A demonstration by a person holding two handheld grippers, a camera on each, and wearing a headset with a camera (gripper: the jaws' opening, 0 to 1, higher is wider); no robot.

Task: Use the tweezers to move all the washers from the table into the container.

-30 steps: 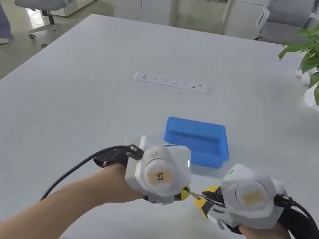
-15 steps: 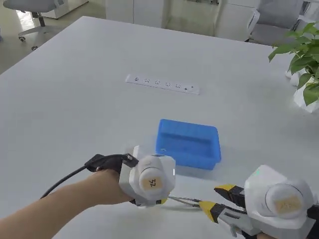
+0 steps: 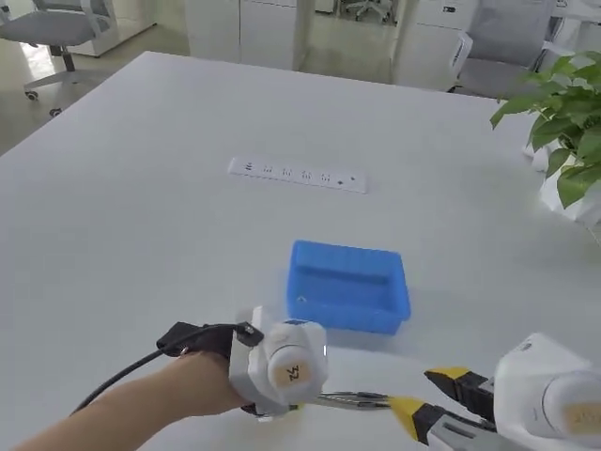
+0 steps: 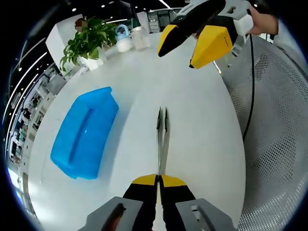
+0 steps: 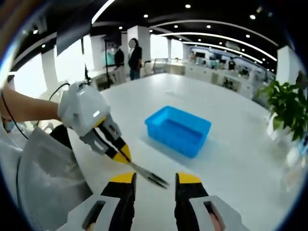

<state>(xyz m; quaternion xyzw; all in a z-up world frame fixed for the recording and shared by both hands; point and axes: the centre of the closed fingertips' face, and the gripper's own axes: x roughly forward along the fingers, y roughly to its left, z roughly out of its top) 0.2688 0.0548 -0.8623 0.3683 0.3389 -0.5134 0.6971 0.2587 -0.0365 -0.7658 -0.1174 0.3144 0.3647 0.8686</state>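
Observation:
My left gripper [image 3: 302,402] [image 4: 159,179] is shut on the base of a pair of metal tweezers [image 3: 349,400] [image 4: 161,134]. They lie level just above the white table [image 3: 141,216] and point toward my right gripper [image 3: 430,393]. The right gripper's yellow jaws stand open and empty, a little past the tweezers' tips [image 5: 155,179]. In the left gripper view the right gripper [image 4: 177,55] hangs above the tips. The blue container [image 3: 347,287] [image 4: 85,132] [image 5: 178,127] sits just beyond both grippers, open side up. The right gripper view shows the left gripper [image 5: 126,156] at left.
A white power strip [image 3: 296,176] lies further back on the table. A potted plant [image 3: 563,122] stands at the right edge. Office chairs [image 3: 56,19] stand beyond the far edge. A mesh chair back [image 4: 274,120] is close behind the near edge.
The right gripper has drawn away to the right from the left gripper, with its jaws apart. The tweezers stay in the left gripper. The camera has tilted, so the container looks higher.

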